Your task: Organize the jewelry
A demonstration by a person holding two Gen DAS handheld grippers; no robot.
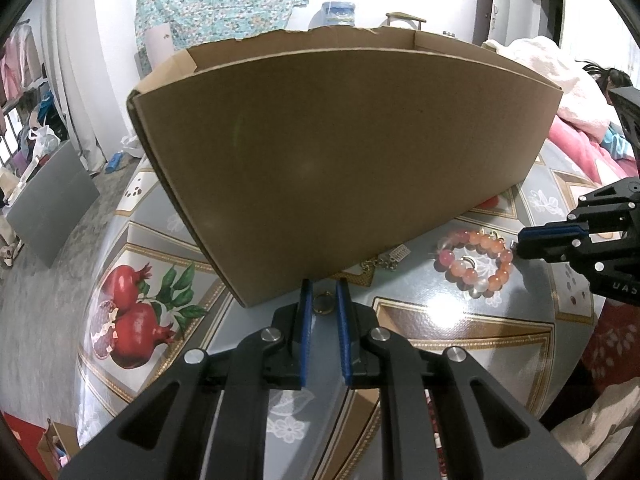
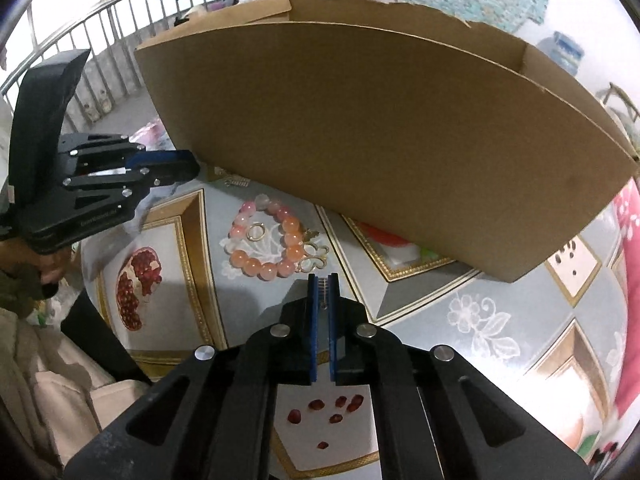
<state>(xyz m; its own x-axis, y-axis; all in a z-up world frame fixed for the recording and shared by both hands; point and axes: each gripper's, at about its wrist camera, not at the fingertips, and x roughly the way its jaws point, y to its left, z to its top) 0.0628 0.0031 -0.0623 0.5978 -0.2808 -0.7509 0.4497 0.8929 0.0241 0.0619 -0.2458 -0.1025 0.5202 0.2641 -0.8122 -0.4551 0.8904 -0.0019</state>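
A pink and orange bead bracelet (image 1: 476, 262) (image 2: 266, 240) lies on the patterned tablecloth in front of an open cardboard box (image 1: 344, 160) (image 2: 392, 152). A small gold ring (image 2: 256, 232) lies inside the bracelet loop, and a gold butterfly piece (image 2: 314, 258) lies beside it. My left gripper (image 1: 324, 294) is narrowly shut on a gold ring (image 1: 322, 303) just above the table at the box's near wall. My right gripper (image 2: 323, 286) is shut on a small comb-like hair clip (image 2: 323, 294), close to the bracelet. A gold chain (image 1: 380, 262) lies by the box.
The table (image 1: 460, 320) has a grey cloth with pomegranate prints (image 1: 132, 320). A bed with pink blankets (image 1: 560, 92) is at the right in the left wrist view. A metal railing (image 2: 100, 20) stands behind the table in the right wrist view.
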